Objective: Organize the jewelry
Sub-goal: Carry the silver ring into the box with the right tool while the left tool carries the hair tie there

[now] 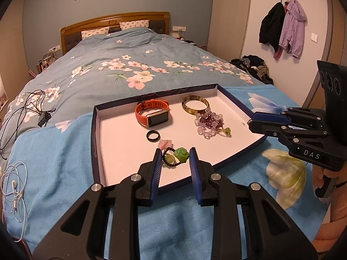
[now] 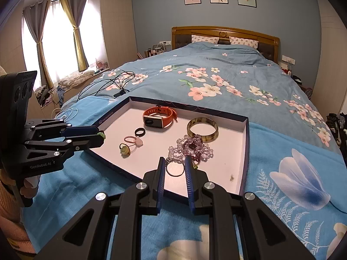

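Note:
A white tray with a dark blue rim (image 1: 112, 151) (image 2: 243, 143) lies on a blue cloth on the bed. In it are an orange smartwatch (image 1: 153, 114) (image 2: 159, 118), an amber bangle (image 1: 195, 105) (image 2: 202, 129), a purple bead bracelet (image 1: 209, 122) (image 2: 193, 147), a black ring (image 1: 153, 135) (image 2: 139, 131) and a pink hair tie (image 2: 134, 140). My left gripper (image 1: 175, 160) is open around a green bead bracelet (image 1: 176, 156). My right gripper (image 2: 175, 166) is open around a silver ring (image 2: 174, 168).
Black cables (image 1: 26, 110) and white earphones (image 1: 14, 186) lie on the bed to the left of the tray. Coats hang on a wall hook (image 1: 284, 23) at the right. Curtained windows (image 2: 56, 34) stand beyond the bed's left side.

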Motion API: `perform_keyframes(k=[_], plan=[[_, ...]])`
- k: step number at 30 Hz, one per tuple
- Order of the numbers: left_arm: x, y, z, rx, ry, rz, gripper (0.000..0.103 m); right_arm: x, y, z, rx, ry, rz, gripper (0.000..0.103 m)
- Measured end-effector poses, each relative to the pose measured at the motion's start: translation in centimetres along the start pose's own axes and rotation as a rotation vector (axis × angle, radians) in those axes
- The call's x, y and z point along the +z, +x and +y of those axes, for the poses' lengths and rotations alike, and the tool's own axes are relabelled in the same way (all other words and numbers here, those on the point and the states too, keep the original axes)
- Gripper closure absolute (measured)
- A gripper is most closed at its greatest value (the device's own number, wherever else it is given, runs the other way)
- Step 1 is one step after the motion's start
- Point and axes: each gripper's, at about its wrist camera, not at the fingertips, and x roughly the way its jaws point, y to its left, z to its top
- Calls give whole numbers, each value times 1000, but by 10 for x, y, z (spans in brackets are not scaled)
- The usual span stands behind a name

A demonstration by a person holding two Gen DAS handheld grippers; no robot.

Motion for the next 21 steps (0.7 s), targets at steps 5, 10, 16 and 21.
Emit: perform_keyframes(k=[5, 10, 16, 21], plan=[[1, 5, 0, 3, -1, 5, 77, 2, 10, -2, 2, -2, 9, 87], [1, 7, 0, 4, -1, 6, 77, 1, 18, -3, 4, -3, 15, 87], [0, 8, 0, 7, 0, 7, 77, 1, 19, -2, 5, -2, 17, 87], [0, 8, 0, 7, -2, 8, 77, 2, 20, -2, 5, -5, 20, 87]])
